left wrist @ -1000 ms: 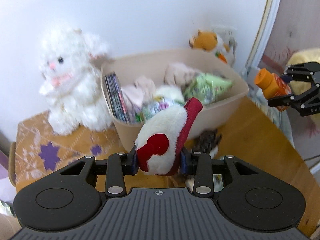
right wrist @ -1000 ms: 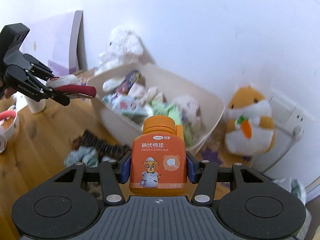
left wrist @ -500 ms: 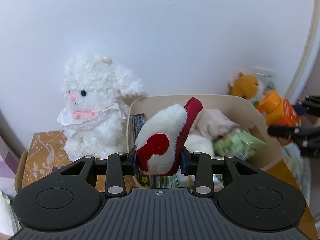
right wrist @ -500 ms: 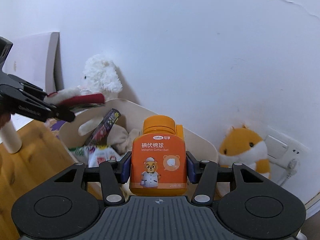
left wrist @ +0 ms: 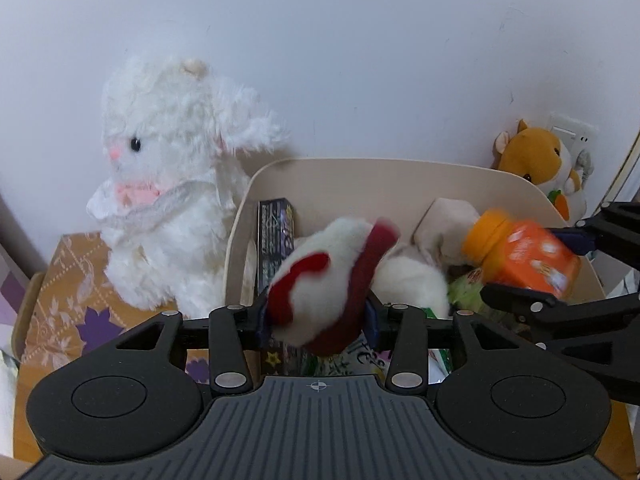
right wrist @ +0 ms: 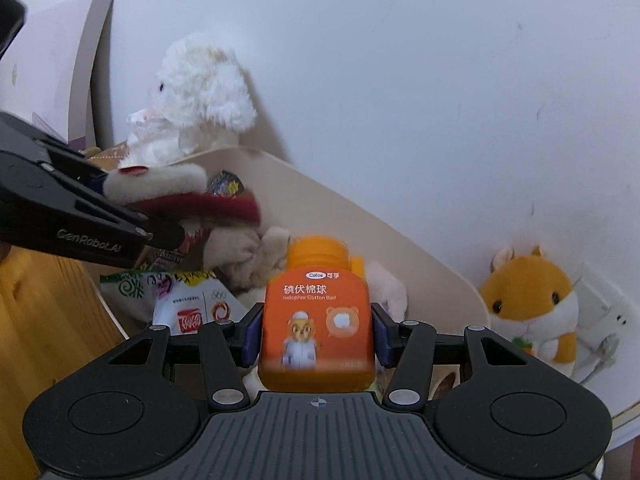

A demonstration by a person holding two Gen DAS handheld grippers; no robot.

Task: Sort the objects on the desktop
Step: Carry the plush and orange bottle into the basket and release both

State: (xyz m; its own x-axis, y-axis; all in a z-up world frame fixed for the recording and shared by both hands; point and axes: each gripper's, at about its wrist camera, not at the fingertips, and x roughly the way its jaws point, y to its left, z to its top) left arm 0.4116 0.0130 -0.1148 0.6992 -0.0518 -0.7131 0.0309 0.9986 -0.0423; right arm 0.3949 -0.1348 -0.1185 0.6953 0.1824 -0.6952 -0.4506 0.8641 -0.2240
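Holding a plush slipper [left wrist: 324, 280] in my left hand-held gripper [left wrist: 316, 316] and an orange bottle [right wrist: 318, 320] in my right hand-held gripper [right wrist: 316, 338], both clamped tight above the crowded bin [left wrist: 400, 176], with a white lamb toy [left wrist: 168, 184] beside it.

**Two black tools with blue pads**

Each tool is made of black plastic. A grey ribbed plate with a small cross mark is seen at the bottom, between two round black bumps. Thin black bars are joined with shiny silver screws. Blue pads are fitted on the fingers [left wrist: 370, 316]. White letters, "GenRobot.AI", are printed on the left tool [right wrist: 132, 216]. The right tool [right wrist: 316, 338] is built the same.
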